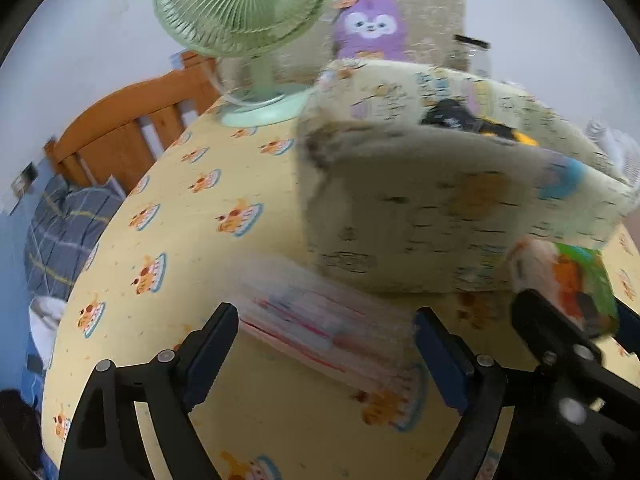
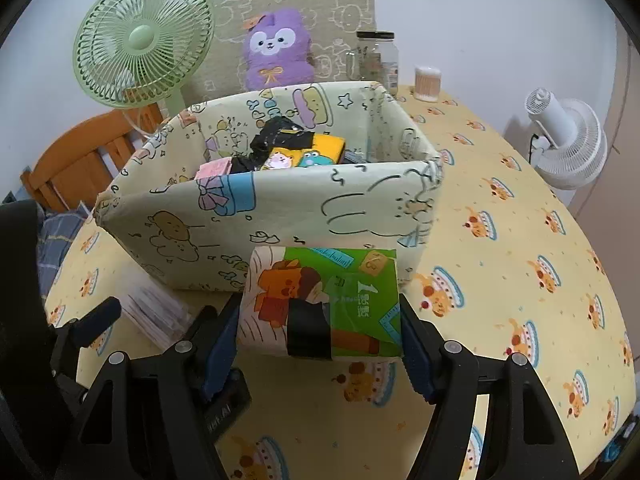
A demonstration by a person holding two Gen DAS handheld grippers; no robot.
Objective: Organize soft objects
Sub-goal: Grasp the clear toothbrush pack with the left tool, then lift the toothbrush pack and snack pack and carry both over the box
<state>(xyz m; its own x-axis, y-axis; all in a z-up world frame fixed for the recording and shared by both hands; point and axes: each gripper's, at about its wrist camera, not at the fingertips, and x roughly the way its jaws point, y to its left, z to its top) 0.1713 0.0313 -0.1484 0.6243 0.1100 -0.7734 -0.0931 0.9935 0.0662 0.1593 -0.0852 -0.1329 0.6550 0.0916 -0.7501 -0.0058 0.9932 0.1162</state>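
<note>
Yellow tablecloth point(image 2: 500, 248): right gripper point(image 2: 320, 332) clamps tissue pack point(image 2: 320, 300) beside fabric bin point(image 2: 280, 208); left gripper point(image 1: 324, 344) fingers spread.

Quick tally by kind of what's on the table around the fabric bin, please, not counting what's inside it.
Fans: 2, green and white
Plush toys: 1, purple
Glass jars: 1
Cotton swab tubs: 1
Tissue packs: 2, held green one, pink-striped one
Total: 7
</note>
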